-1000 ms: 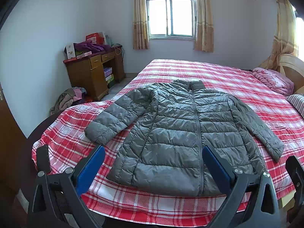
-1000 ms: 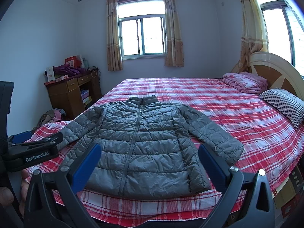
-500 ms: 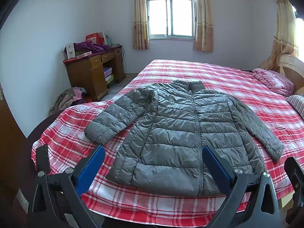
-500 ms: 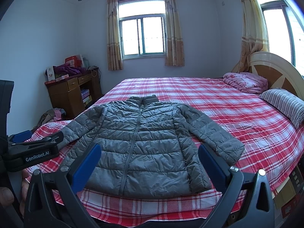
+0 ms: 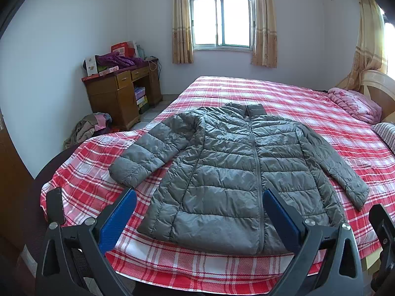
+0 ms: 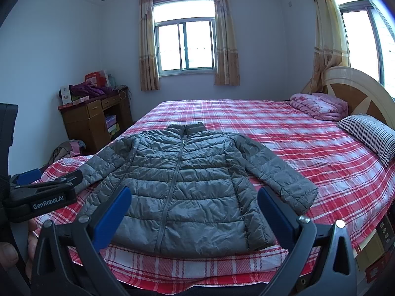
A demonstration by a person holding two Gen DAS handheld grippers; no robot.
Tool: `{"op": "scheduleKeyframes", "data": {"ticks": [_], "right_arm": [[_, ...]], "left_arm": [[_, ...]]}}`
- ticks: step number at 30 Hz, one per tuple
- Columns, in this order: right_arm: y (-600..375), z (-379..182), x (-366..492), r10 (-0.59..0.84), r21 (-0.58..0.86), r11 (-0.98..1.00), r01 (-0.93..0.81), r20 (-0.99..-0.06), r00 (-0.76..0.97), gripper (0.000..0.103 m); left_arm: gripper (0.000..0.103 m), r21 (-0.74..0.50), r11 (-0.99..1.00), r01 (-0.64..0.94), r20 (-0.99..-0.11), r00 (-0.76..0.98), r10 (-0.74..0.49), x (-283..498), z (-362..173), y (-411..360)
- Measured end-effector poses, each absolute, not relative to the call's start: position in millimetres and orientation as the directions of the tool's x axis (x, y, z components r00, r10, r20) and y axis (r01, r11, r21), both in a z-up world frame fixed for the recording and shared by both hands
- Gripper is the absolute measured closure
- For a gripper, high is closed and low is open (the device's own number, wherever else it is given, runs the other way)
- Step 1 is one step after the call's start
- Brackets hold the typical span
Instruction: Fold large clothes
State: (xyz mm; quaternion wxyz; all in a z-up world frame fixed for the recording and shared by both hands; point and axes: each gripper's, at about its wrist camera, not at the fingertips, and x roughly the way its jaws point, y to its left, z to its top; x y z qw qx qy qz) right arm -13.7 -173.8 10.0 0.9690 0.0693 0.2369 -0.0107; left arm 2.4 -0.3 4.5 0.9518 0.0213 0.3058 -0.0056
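Grey puffer jacket (image 5: 229, 177) flat on plaid bed (image 5: 308, 103), both claws spread, clear.

Grey puffer jacket spread flat on the bed.

The jacket (image 5: 229, 180) (image 6: 180, 187) is a grey quilted puffer with a shiny, slightly crinkled shell and horizontal stitched bands. It lies front side up on a red and white checked bedsheet (image 5: 308, 103) (image 6: 271, 128), hem toward the near edge of the bed and stand-up collar pointing toward the window end. The front zip is closed up to the collar. Both sleeves are spread out and angled down away from the body, one on each side, with the cuffs resting on the sheet. Nothing is folded yet.
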Motion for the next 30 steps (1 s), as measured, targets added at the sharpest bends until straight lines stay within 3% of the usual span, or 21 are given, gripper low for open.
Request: {"op": "scheduleKeyframes", "data": {"ticks": [9,19,30], "right_arm": [[-176.2,1.7,-6.7,0.024,0.147,0.988,0.054,-0.486,0.874,0.0],[-200.2,-33.6,24.6,0.027,0.186,0.978,0.092,-0.553,0.833,0.0],[-303.5,-94.9,77.4,-0.145,0.201,0.918,0.341,-0.631,0.762,0.0]], "left_arm": [[0.001,0.051,0.999,0.018,-0.589,0.808,0.016,13.8,0.9,-9.1],[0.001,0.065,0.998,0.018,-0.634,0.773,0.027,53.3,-46.9,-6.7],[0.001,0.14,0.99,0.031,-0.679,0.731,0.073,136.2,-95.2,-18.5]]}}
